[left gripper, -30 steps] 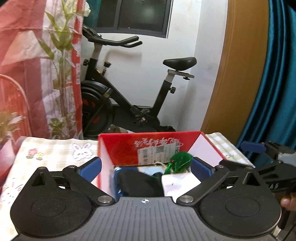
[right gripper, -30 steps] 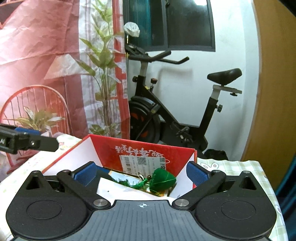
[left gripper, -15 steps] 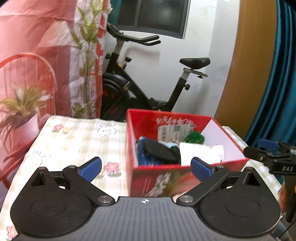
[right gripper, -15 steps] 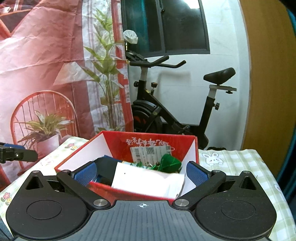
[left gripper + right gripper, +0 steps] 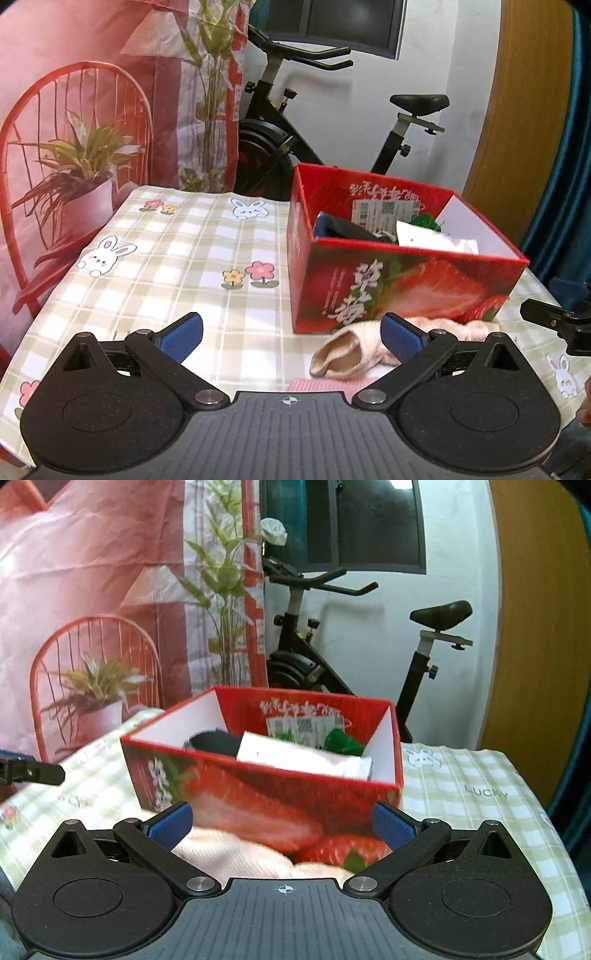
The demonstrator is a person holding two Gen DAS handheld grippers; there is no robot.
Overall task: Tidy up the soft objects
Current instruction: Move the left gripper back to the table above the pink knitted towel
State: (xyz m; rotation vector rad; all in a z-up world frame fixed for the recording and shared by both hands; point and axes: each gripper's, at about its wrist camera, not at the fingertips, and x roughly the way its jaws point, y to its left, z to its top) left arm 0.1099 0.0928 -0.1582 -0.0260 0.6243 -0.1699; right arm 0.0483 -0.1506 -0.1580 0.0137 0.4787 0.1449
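We held the left gripper [image 5: 291,334] and right gripper [image 5: 282,821] wide apart, empty, near the pink sock [image 5: 347,352] lying against the red box [image 5: 399,284].

We see the left gripper [image 5: 291,334] at the bottom of its own view, jaws spread wide, blue pads [image 5: 181,336] well apart, nothing between them; black linkage arms fan out to the lower left and lower right of the frame; the right gripper [image 5: 282,825] sits the same way in its own view, jaws wide apart, blue pads [image 5: 393,829] bare, nothing clamped; we catch the right gripper's black tip at the right edge of the left view [image 5: 557,319]; the left gripper's tip shows at the left edge of the right view [image 5: 31,771]; both held level, pointing forward.
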